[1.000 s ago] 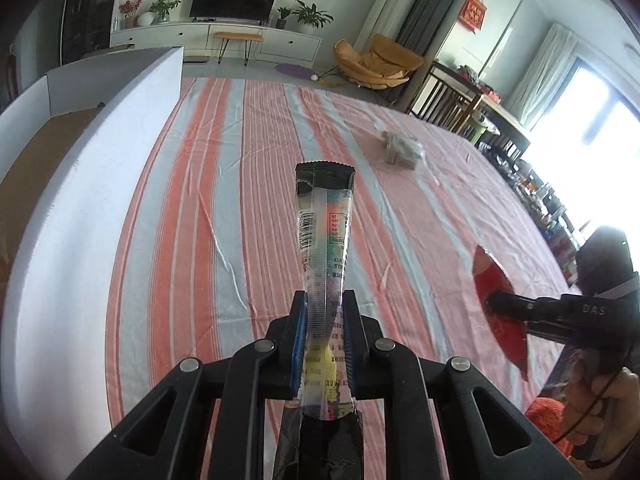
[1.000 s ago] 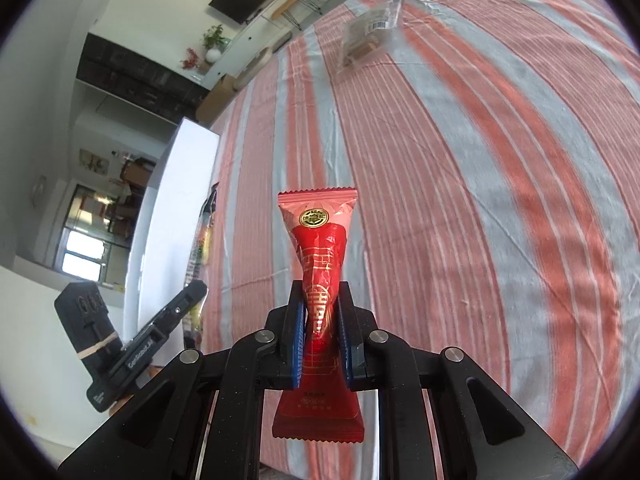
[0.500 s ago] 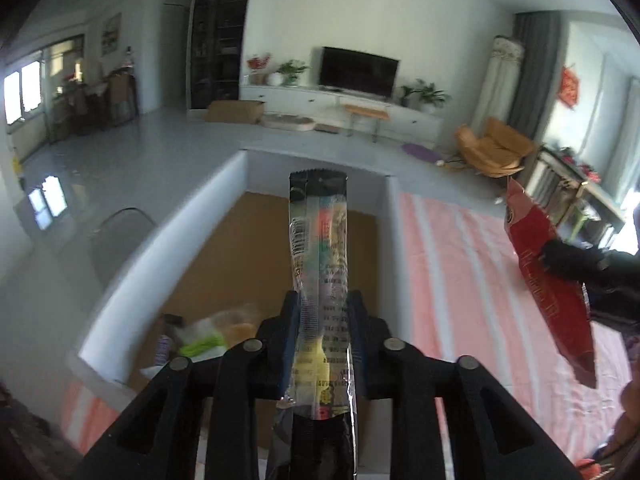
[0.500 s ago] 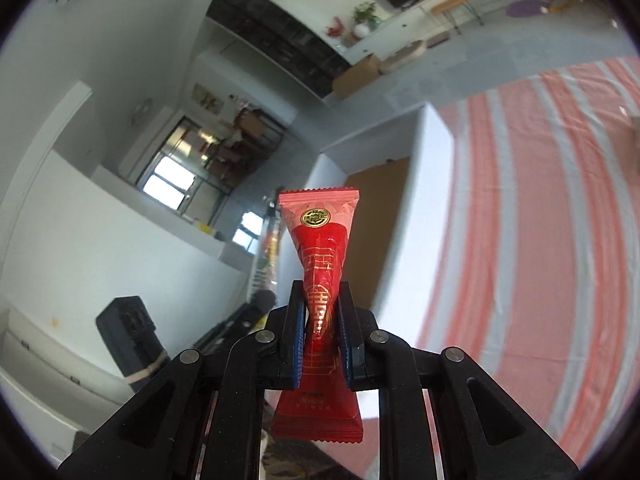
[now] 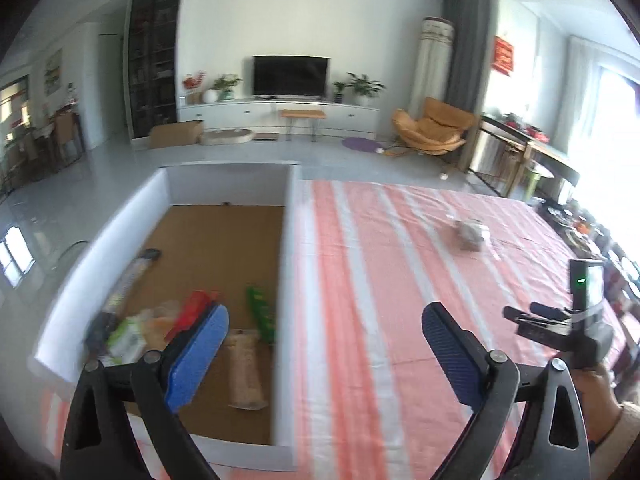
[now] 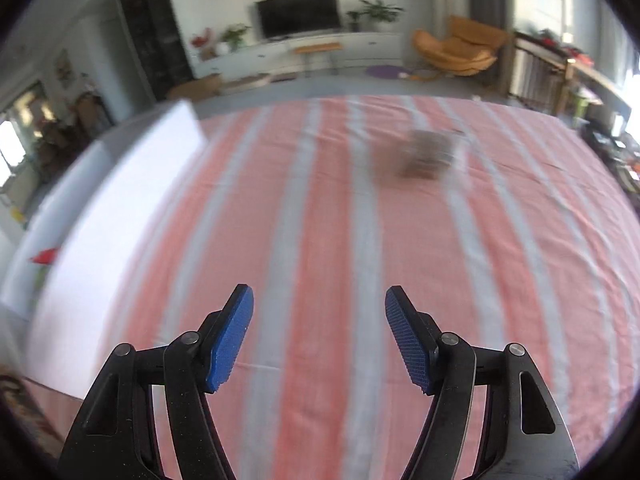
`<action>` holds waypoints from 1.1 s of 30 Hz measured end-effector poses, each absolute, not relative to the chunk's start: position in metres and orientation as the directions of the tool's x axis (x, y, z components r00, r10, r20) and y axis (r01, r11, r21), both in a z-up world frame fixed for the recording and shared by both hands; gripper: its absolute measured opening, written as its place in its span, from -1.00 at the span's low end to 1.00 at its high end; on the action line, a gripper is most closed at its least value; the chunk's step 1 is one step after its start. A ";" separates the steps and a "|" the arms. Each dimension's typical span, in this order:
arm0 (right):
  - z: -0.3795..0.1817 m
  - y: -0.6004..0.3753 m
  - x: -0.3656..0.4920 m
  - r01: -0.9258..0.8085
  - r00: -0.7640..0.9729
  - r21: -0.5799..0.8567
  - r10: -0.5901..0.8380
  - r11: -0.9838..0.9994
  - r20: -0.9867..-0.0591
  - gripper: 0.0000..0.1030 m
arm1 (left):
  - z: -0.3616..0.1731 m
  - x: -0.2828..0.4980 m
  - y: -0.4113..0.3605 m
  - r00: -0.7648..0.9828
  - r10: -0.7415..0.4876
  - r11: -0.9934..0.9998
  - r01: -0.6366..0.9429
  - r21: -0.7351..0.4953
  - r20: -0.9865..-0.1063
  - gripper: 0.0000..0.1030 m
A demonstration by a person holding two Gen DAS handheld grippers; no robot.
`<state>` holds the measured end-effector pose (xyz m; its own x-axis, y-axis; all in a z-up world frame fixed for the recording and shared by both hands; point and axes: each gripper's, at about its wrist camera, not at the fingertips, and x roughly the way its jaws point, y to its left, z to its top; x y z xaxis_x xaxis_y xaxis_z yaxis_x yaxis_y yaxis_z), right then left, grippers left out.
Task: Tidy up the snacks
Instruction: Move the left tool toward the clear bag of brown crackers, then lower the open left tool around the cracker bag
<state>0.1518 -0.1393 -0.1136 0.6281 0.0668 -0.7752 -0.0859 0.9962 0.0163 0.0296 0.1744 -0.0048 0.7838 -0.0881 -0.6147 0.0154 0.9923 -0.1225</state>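
The left gripper (image 5: pixel 324 344) and right gripper (image 6: pixel 319 336) are both standing wide apart after just opening, gripping nothing. Snack packets (image 5: pixel 245 368) are lying in the white box (image 5: pixel 286 280); one blurred packet (image 6: pixel 428 154), possibly clear-wrapped, is sitting on the striped tablecloth (image 6: pixel 320 220).

Left gripper (image 5: pixel 324 344) gapes wide, jaws just swung open and nothing between the blue pads (image 5: pixel 198 364); it tilts downward. Right gripper (image 6: pixel 320 340) points down more steeply, jaws just opening too, spread partway with an empty gap between them. In the left wrist view the right gripper sits at the far right edge, the person's hand (image 5: pixel 596 408) wrapped around its handle.
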 end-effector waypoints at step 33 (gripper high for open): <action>-0.154 -0.278 0.114 0.304 0.587 0.010 -0.180 0.953 -0.789 0.76 | -0.136 0.217 -0.046 0.484 -0.210 0.953 0.295 -0.068 -0.849 0.99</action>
<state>0.1141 -0.2784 -0.1544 0.5874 -0.1795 -0.7892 0.3044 0.9525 0.0099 0.2170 -0.0457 -0.1361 0.4842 -0.2101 -0.8493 0.2948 0.9531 -0.0677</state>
